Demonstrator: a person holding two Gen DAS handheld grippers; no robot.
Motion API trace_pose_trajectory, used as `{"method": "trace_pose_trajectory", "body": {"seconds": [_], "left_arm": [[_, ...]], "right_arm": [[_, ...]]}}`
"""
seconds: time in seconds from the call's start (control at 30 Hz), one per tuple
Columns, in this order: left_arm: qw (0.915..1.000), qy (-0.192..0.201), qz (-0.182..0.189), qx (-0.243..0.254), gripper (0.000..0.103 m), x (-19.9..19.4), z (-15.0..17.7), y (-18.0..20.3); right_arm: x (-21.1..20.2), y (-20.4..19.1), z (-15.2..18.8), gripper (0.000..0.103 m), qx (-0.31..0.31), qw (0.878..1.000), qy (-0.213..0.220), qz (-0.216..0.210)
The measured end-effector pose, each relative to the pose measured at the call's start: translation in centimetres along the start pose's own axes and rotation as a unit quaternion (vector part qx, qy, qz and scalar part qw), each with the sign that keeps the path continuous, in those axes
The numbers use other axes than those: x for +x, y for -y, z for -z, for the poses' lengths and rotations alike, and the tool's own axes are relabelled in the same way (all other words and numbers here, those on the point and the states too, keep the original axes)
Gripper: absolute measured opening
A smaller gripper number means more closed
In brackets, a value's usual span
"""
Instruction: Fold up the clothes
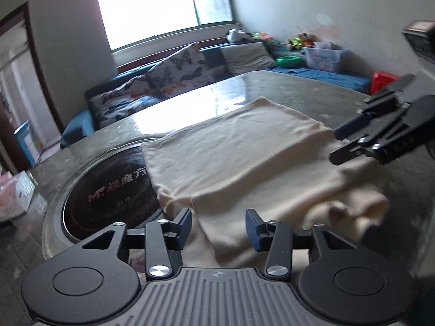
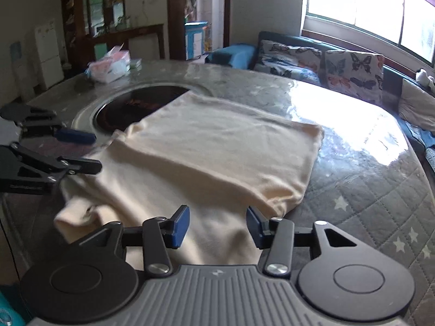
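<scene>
From my left wrist, my left tongs (image 1: 217,226) are standing apart over the near cloth (image 1: 244,157), pinching nothing. I am judging it best to smooth the loose sleeve flat before the next fold.

From my right wrist, my right tongs (image 2: 217,226) are gaping too, empty, above the cloth lying on the table (image 2: 353,190), partly over the hob (image 2: 130,103).
</scene>
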State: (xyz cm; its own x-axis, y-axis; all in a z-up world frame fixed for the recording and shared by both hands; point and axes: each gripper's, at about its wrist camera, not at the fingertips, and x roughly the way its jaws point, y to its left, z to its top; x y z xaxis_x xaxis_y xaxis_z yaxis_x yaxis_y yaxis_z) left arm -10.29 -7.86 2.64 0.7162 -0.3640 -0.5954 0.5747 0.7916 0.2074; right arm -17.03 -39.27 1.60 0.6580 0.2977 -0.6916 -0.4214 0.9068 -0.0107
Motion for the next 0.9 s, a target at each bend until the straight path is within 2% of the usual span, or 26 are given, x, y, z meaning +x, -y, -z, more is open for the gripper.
{"method": "trace_pose_trajectory", "body": {"seconds": [0.17,0.23,0.33,0.57,0.63,0.7,0.77,0.9], "left_arm": [[0.9973,0.007,0.018,0.071,0.049,-2.3,1.9,1.7],[0.9943,0.014,0.025,0.103,0.053,-3.0,2.6,2.5],[0.9882,0.023,0.035,0.147,0.054,-3.1,3.4,3.8],[0.9776,0.057,0.045,0.197,0.053,-1.8,3.7,6.3],[0.9771,0.063,0.050,0.197,0.045,-1.4,3.5,6.5],[0.9776,0.066,0.056,0.192,0.026,-1.1,3.4,6.5],[0.9789,0.070,0.061,0.182,0.013,-1.0,3.1,6.3],[0.9849,0.082,0.062,0.139,0.010,-1.0,1.6,4.8]], "right_arm": [[0.1,-0.9,0.8,0.055,-0.022,1.000,-0.005,0.011],[-0.5,-1.0,0.6,0.056,-0.028,1.000,0.000,0.013],[-1.2,-1.3,0.6,0.056,-0.043,0.999,0.001,0.017],[-2.9,-2.1,1.4,0.058,-0.074,0.997,-0.006,0.021],[-3.4,-2.6,1.7,0.060,-0.090,0.996,-0.008,0.021],[-3.8,-3.0,2.0,0.064,-0.107,0.994,-0.011,0.019],[-4.2,-3.6,2.3,0.065,-0.126,0.992,-0.013,0.015],[-4.3,-4.7,2.7,0.070,-0.167,0.986,-0.016,0.006]]}}
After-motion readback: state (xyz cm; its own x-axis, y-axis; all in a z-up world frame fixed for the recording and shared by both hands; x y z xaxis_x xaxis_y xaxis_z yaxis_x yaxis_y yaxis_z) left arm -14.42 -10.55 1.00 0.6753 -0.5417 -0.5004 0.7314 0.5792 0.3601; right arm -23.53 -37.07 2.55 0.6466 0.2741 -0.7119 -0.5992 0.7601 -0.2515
